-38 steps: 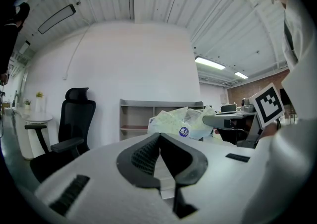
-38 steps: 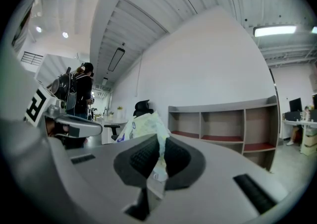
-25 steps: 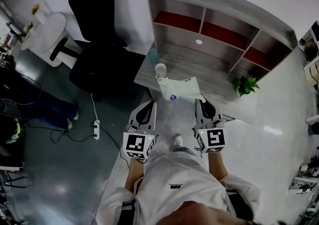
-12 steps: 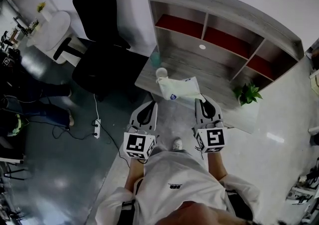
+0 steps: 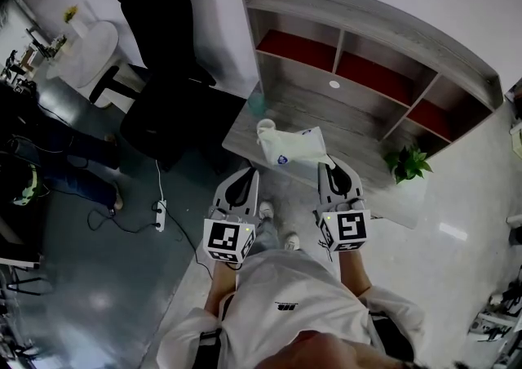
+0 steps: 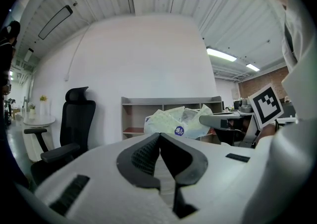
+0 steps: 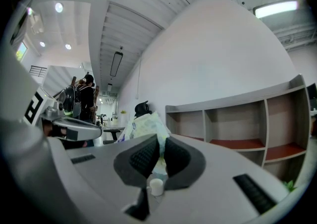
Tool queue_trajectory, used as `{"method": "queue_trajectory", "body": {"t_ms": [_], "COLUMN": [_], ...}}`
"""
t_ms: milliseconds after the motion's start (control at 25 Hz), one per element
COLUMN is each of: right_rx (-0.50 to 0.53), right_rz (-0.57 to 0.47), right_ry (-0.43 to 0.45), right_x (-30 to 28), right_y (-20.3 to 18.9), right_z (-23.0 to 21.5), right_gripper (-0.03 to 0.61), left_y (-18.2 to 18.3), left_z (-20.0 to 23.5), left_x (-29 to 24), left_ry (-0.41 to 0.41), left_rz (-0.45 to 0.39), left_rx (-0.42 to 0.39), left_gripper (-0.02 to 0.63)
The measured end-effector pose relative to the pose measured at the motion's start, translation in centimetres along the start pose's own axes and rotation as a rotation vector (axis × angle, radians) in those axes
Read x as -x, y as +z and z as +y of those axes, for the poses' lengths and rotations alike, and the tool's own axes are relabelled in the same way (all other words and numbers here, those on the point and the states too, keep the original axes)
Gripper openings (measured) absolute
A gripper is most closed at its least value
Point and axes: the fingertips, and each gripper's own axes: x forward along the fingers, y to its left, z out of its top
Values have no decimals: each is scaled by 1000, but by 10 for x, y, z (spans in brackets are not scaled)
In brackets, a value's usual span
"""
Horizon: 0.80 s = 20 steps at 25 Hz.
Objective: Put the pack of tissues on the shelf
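The jaws of the right gripper (image 7: 161,141) are seen pressed together on a thin fold of wrapping at the right end of the pack of tissues (image 7: 146,126). That pinch has been kept unchanged over the last second. The rest of the pack is carried out in front and to the left of the gripper, hanging clear of any surface. The jaws of the left gripper (image 6: 159,136) are closed on each other with nothing between them. This gripper is held level beside the right one, and the pack can be seen past its tips.

In the head view the pack (image 5: 289,147) is seen over the near edge of the grey desk surface (image 5: 351,126), close to a white cup (image 5: 265,125). How high it is above that surface cannot be told. The shelf (image 5: 375,16) lies farther off, and its compartments look unoccupied.

Little has changed in the hold. What has changed is the stance: a second shoe (image 5: 265,211) has come into view below the left gripper, and the shelf and the office chair (image 5: 163,57) have shifted slightly in the frame. A step toward the shelf is judged to be under way. The pack is secured, but the placing itself is not yet done, and a further reach to the far side is still needed.
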Motion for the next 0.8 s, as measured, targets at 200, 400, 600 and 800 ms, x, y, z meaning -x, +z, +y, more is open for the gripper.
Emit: {"method": "queue_trajectory", "body": {"t_ms": [200,400,600,800], "right_rx": [12,21,25,31], "right_rz": [4,6,14,27], "right_ry": [-13,-34,-57,-82], "right_x": [-14,-31,-53,-76], "right_y": [1,2,1,-2], "right_z": [-4,-8,-12,-18], "right_gripper": [28,28,28,28], "left_y": [0,2,-1,-1], "left_z": [10,22,37,54], "left_x": [-15,-33,-54,-76], "left_ry": [-16,-41,-67,-90], "left_rz": [-3,-9,-7,-5], "left_rx": [4,9,11,12], "left_gripper": [28,28,28,28]}}
